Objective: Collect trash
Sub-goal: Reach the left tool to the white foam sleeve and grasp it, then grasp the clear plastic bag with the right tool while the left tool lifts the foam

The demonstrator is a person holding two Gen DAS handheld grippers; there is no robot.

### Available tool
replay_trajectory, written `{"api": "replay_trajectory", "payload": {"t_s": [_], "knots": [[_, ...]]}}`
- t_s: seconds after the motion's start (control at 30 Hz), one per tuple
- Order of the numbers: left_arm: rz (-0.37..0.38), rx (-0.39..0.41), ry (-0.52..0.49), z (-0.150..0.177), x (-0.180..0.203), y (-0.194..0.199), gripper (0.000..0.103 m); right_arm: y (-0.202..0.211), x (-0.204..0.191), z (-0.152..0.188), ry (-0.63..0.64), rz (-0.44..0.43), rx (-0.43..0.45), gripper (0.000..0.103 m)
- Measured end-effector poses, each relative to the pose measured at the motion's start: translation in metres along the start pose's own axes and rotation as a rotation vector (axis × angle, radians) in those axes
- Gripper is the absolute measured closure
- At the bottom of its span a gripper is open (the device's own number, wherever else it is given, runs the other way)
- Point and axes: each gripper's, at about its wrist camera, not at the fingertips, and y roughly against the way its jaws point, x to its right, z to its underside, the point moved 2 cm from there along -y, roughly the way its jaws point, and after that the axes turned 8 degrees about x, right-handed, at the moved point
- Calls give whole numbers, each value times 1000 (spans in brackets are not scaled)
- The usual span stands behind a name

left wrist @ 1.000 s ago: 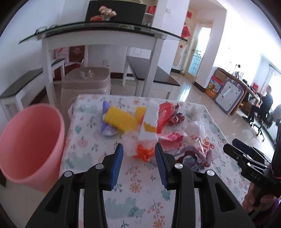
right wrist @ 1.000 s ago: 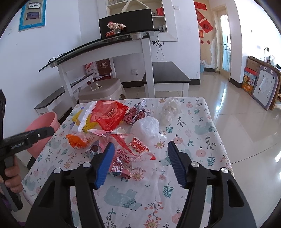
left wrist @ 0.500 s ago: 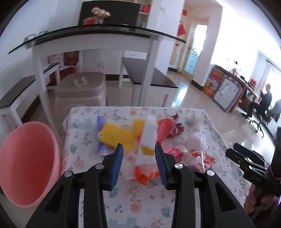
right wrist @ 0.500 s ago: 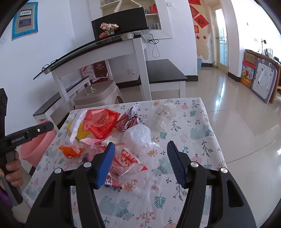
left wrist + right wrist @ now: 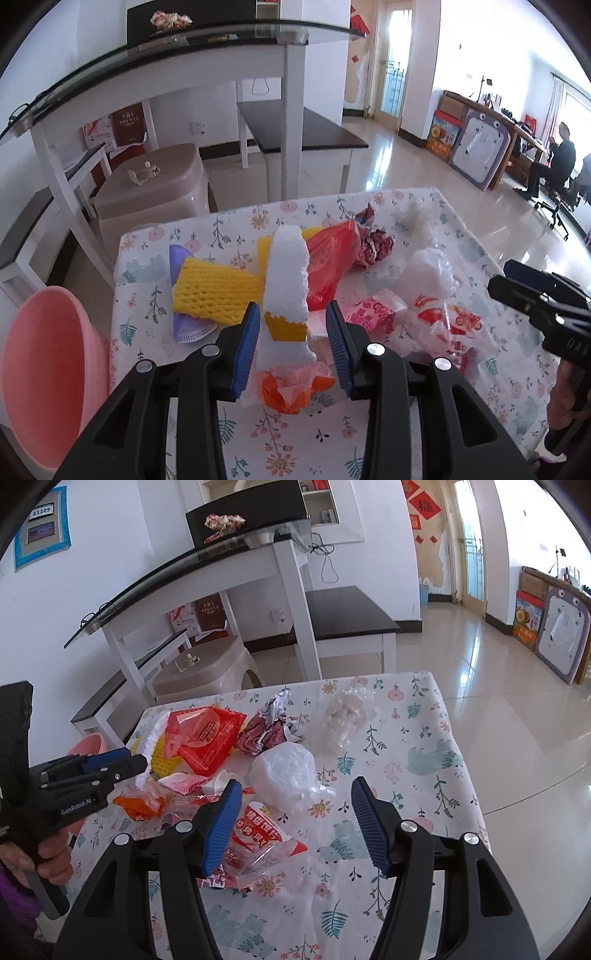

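Now your left gripper (image 5: pixel 291 343) stands spread around the white foam strip (image 5: pixel 286 280) at mid-frame, pads apart from it. Your right gripper (image 5: pixel 295 821) gapes, empty, over the wrapper pile (image 5: pixel 258 834). At lower left, the pink bucket (image 5: pixel 40 373) shows nothing inside.

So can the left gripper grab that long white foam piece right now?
Probably yes. The left gripper is open, its fingers on either side of the white foam piece, which lies on top of the pile with nothing covering it. They aren't pressing on it yet.
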Motion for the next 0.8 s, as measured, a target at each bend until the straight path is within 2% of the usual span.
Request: {"api": "replay_trajectory", "payload": {"t_s": [0.1, 0.3, 0.6, 0.63, 0.7, 0.8], "knots": [[6, -13, 11, 3, -2, -5, 77, -7, 1, -1, -19, -24, -26, 41], [44, 43, 33, 1, -5, 6, 78, -19, 2, -4, -30, -31, -49, 41], [85, 78, 97, 0, -21, 25, 78, -53, -2, -8, -17, -33, -115, 41], [86, 80, 101, 0, -22, 26, 78, -55, -3, -8, -13, -33, -121, 44], [86, 81, 105, 1, -24, 27, 78, -62, -5, -6, -4, -32, -145, 57], [87, 85, 113, 3, -26, 28, 78, -67, -4, -1, -11, -25, -179, 70]]}}
